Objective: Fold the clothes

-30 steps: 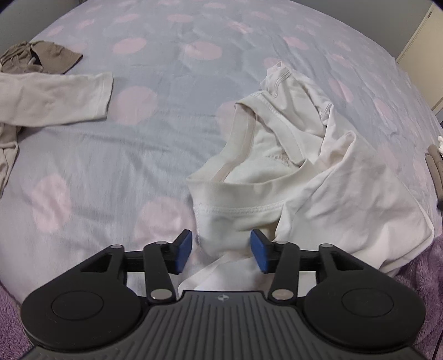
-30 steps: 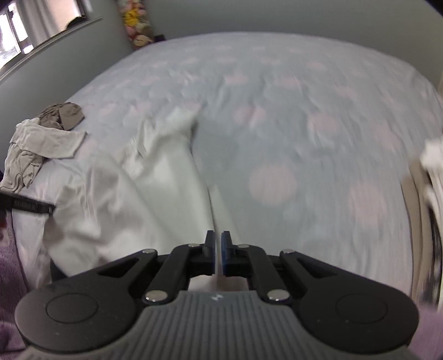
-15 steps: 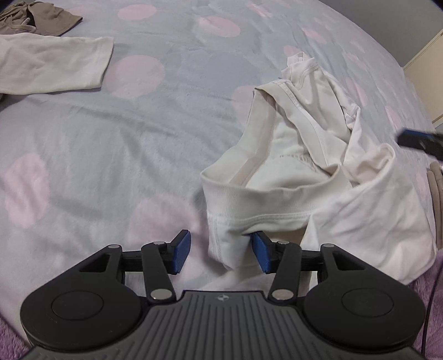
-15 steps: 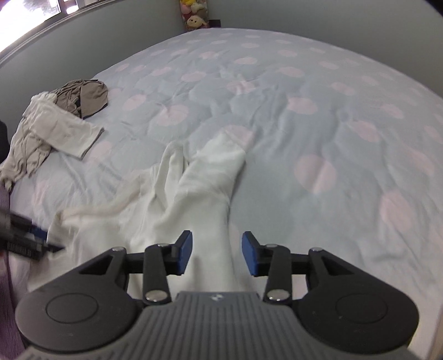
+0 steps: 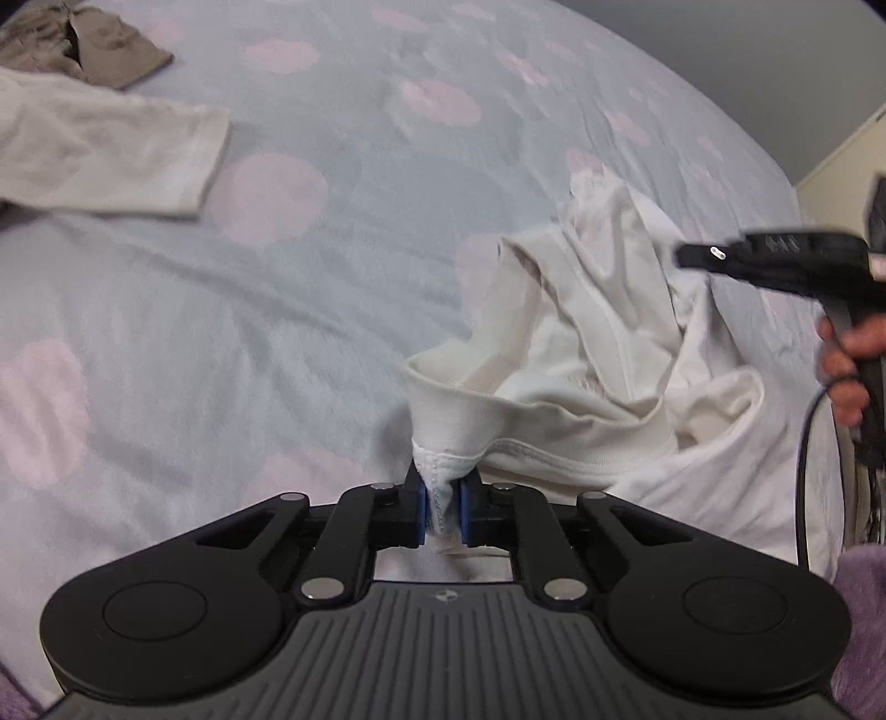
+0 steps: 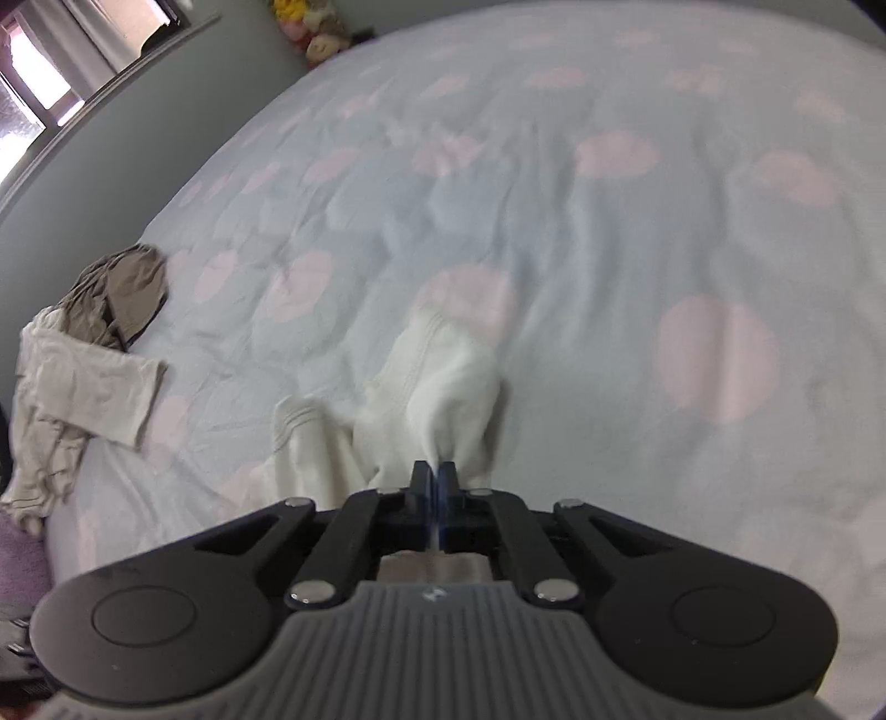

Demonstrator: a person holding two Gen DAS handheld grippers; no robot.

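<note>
Where the left wrist view begins, at bottom centre, the left gripper (image 5: 443,512) is clamped on a stitched hem of a white garment (image 5: 598,354), its blue pads (image 5: 422,512) pressed against a bunched fold of cloth. That garment lies crumpled across the right half of the frame on a pale blue bedspread (image 5: 343,277) with pink dots. At upper left lie a cream sleeve (image 5: 111,160) and, above it, a brown garment (image 5: 88,44). At the right edge, a hand (image 5: 847,360) grips the handle of the other black tool.

Seen from the right wrist view, the right gripper (image 6: 437,498) at bottom centre is closed tight on the white garment (image 6: 437,382), which rises from the jaws toward mid-frame over the bedspread (image 6: 637,249). Cream clothing (image 6: 77,399) and the brown garment (image 6: 122,293) sit at the left edge. A window (image 6: 33,83) shows at upper left, soft toys (image 6: 310,27) at top.
</note>
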